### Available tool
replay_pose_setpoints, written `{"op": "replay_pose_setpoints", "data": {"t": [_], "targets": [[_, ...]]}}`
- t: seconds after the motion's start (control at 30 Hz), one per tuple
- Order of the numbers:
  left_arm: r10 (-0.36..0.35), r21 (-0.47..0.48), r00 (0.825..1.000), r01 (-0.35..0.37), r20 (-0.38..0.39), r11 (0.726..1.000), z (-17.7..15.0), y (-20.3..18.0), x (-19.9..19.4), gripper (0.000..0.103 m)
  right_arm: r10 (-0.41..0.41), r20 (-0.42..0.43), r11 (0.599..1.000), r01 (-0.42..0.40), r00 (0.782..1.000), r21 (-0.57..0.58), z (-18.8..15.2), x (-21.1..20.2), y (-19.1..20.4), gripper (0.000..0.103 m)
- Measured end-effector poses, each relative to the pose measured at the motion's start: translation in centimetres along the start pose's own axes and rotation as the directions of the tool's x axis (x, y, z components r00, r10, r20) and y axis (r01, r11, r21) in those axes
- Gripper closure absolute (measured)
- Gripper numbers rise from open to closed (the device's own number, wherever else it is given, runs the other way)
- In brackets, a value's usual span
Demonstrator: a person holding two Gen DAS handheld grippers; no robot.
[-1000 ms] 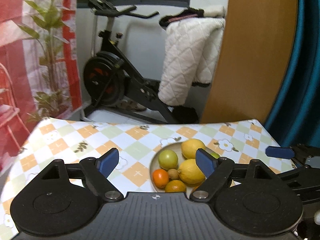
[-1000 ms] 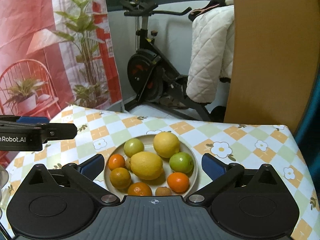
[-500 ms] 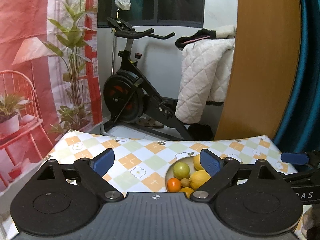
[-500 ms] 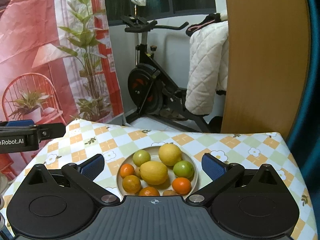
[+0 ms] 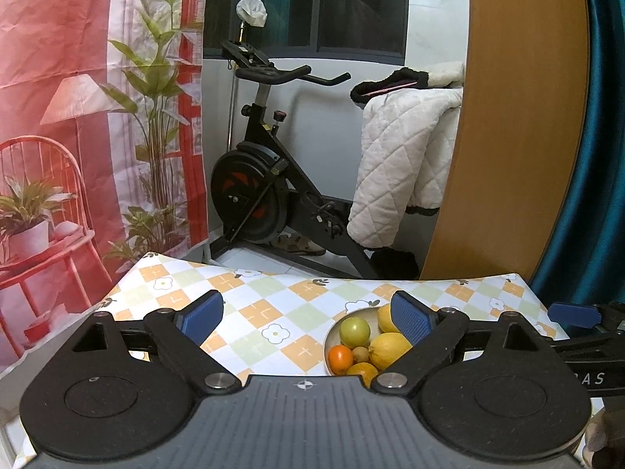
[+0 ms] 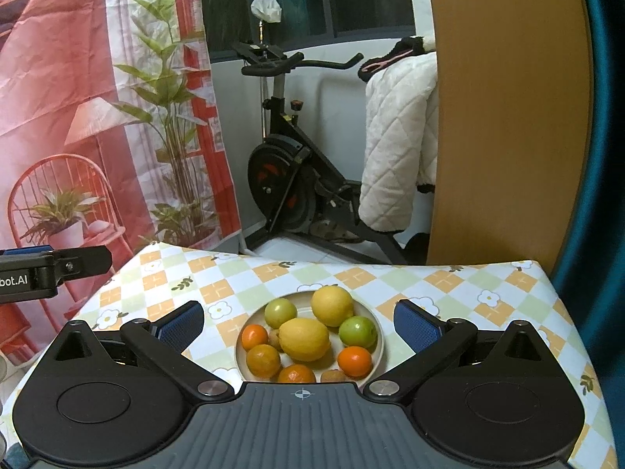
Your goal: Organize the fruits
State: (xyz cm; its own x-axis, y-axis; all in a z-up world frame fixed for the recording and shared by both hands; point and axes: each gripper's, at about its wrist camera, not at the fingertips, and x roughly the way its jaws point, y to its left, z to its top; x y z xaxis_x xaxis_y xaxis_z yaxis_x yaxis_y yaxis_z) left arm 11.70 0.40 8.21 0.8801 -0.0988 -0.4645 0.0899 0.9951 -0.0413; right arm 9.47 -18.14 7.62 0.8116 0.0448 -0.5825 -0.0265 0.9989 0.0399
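Observation:
A round beige plate on the checked tablecloth holds lemons, green fruits, oranges and small brown kiwis. My right gripper is open and empty, held back from the plate, which shows between its blue pads. My left gripper is open and empty, to the left of the plate; its right finger covers part of the fruit. Each gripper shows at the edge of the other's view.
The table has a flower-and-diamond cloth, its far edge close behind the plate. Beyond stand an exercise bike, a white quilt, a wooden panel and a red printed backdrop.
Both grippers have pulled back and risen; the plate sits lower and smaller in both views, and more of the room shows. Both stayed open and empty.

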Motion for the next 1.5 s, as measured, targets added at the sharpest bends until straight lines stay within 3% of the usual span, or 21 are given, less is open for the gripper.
{"op": "replay_pose_setpoints", "data": {"t": [1.5], "targets": [[0.029, -0.015, 0.999, -0.029, -0.027, 0.999, -0.02, 0.11, -0.14, 0.009, 0.002, -0.021, 1.0, -0.002, 1.0, -0.002, -0.1, -0.03, 0.62, 0.0]]}}
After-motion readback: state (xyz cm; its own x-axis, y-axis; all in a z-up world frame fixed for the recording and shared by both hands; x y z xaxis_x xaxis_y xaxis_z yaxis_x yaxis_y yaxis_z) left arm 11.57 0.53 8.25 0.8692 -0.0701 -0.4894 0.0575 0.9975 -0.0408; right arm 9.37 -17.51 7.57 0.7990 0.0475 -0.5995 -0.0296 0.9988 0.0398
